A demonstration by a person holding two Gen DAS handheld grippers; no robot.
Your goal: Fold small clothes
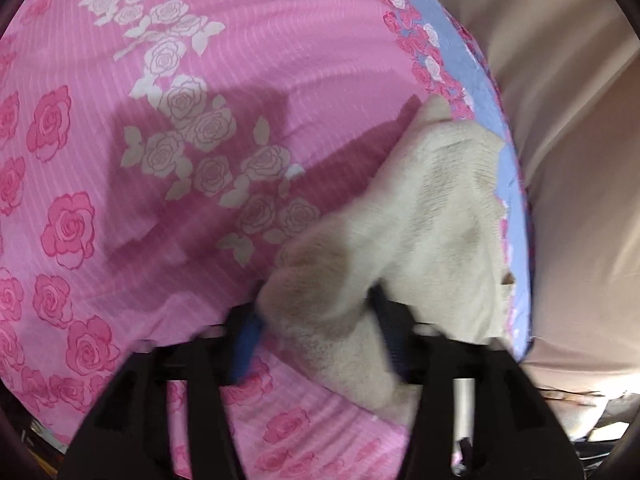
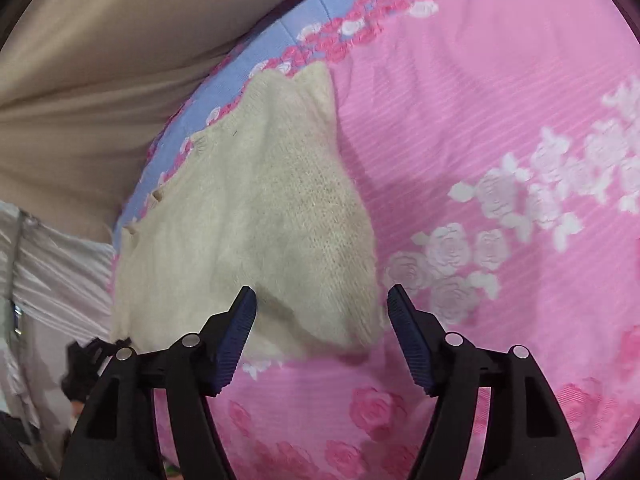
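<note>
A small cream knitted garment (image 2: 256, 216) lies on a pink rose-print bedspread (image 2: 480, 112), near its blue-bordered edge. My right gripper (image 2: 322, 320) is open, its blue-padded fingers (image 2: 240, 336) straddling the garment's near corner just above it. In the left wrist view my left gripper (image 1: 316, 332) is shut on a bunched part of the same garment (image 1: 432, 216), which drapes away to the right. The fabric hides most of the left pads.
The bedspread (image 1: 120, 160) fills most of both views. Its blue floral border (image 1: 472, 60) marks the bed's edge. Beige cloth (image 2: 100, 60) hangs beyond that edge. White pleated fabric (image 2: 52, 272) shows at the lower left of the right wrist view.
</note>
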